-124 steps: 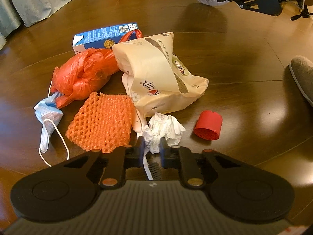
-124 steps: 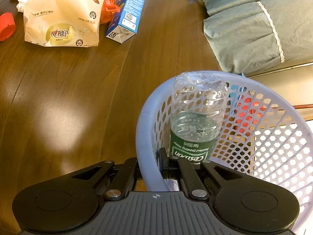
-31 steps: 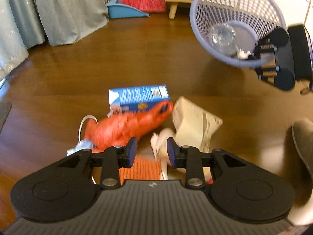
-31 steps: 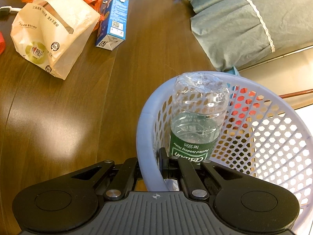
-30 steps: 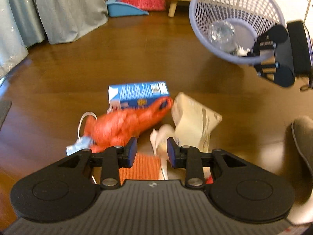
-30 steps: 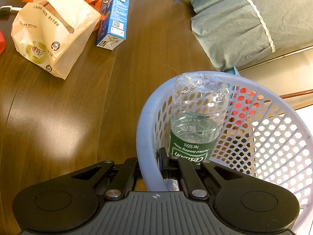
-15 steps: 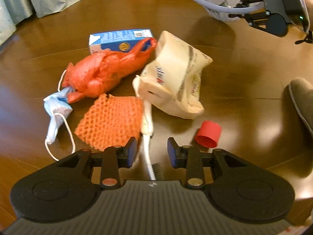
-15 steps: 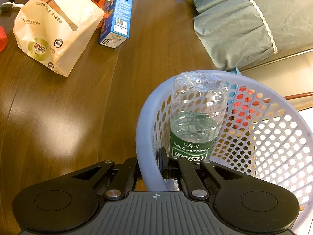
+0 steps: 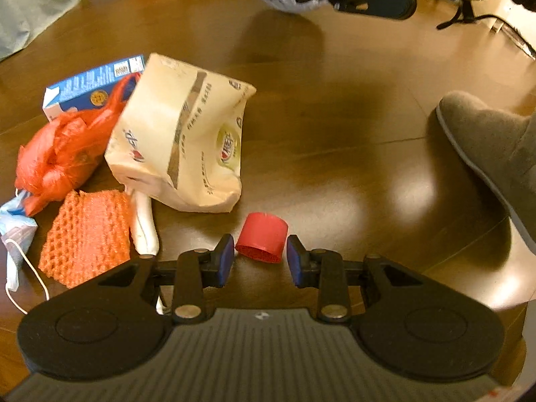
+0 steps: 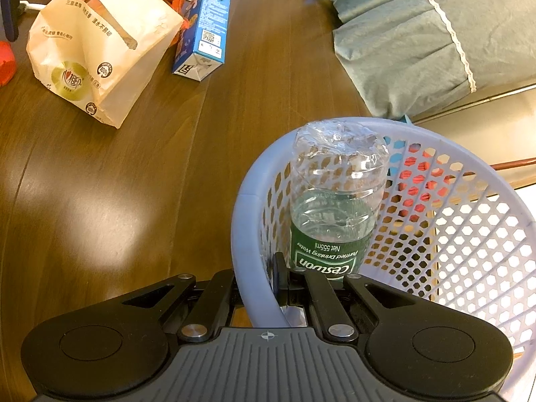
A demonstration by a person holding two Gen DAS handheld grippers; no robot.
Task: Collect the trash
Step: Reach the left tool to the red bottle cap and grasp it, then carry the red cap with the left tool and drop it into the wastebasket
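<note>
Your left gripper (image 9: 258,259) is spread wide with the red cap (image 9: 262,237) lying on its side right between the two blue pads, so the step in hand is closing on that cap. Neither pad appears to touch it yet. Bring the pads a little further forward so they sit across the cap's middle, not just its near rim, then squeeze gently and evenly; it is round and light (it will likely roll or pop out if one pad lands first).

Taking the cap as landmark: the beige paper bag (image 9: 182,134) lies just behind it, the white crumpled tube (image 9: 144,224) and the orange foam net (image 9: 87,234) to its left, the red plastic bag (image 9: 63,154) and blue carton (image 9: 90,85) further back left. Keep your closing stroke clear of the bag's edge.

Your right gripper (image 10: 258,284) is clamped on the rim of the lavender basket (image 10: 241,221), which holds a water bottle (image 10: 335,207). Hold the basket level and near, ready to receive the cap.
</note>
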